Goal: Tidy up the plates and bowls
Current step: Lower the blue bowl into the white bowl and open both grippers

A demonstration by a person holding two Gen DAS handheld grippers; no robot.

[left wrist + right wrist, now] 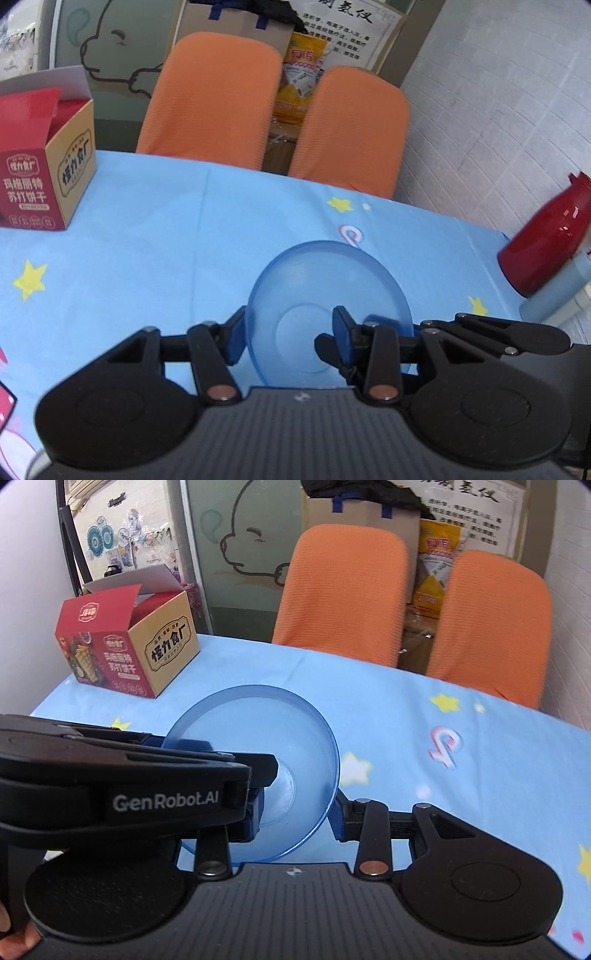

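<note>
A translucent blue bowl (328, 306) sits on the blue star-print tablecloth (147, 240). My left gripper (290, 332) is open, its left finger outside the bowl's left rim and its right finger inside the bowl. In the right wrist view the same bowl (266, 746) lies between my right gripper's (295, 821) open fingers, with its right finger (341, 821) outside the right rim. The left gripper's body (129, 775) crosses that view from the left and hides the right gripper's left finger. No plates are in view.
An open red and tan biscuit box (44, 177) stands at the table's far left; it also shows in the right wrist view (129, 642). A red bottle (546, 236) stands at the right edge. Two orange chairs (210, 96) stand behind the table.
</note>
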